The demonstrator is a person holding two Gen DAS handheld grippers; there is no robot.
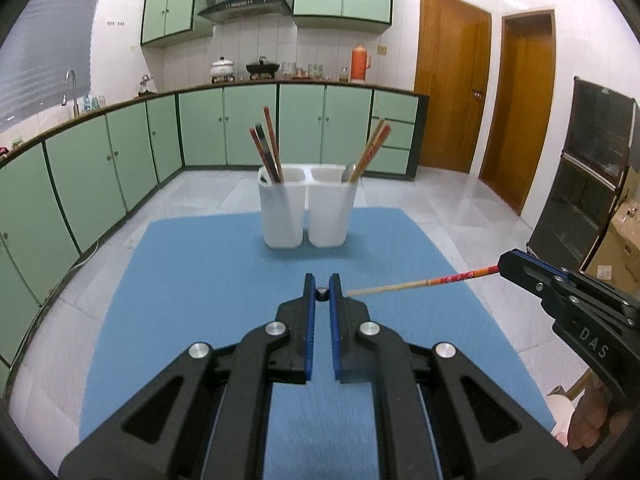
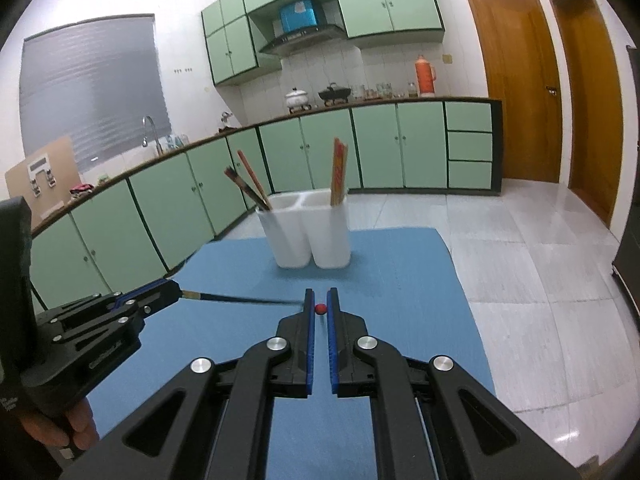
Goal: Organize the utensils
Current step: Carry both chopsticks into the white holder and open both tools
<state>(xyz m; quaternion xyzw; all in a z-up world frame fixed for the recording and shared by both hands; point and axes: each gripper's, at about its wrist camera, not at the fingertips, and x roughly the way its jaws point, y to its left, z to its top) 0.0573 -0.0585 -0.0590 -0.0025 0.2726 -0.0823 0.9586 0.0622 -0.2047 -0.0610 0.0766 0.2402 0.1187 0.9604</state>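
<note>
Left gripper (image 1: 322, 285) pinches a dark chopstick (image 2: 240, 299); right gripper (image 2: 320, 298) pinches a red-patterned chopstick (image 1: 424, 282), both held above the blue mat (image 1: 200, 280), near the white two-compartment holder (image 1: 306, 208).

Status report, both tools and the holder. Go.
Left tool shut on dark chopstick. Right tool shut on red chopstick. White holder ahead, path clear.

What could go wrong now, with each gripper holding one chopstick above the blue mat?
1. The red-patterned chopstick in the right gripper points sideways at the left gripper, and the dark chopstick does the reverse; they might clash.
2. Each is pinched only at one end, so it may swivel or slip.
3. The white holder already has leaning chopsticks that could block entry.
</note>
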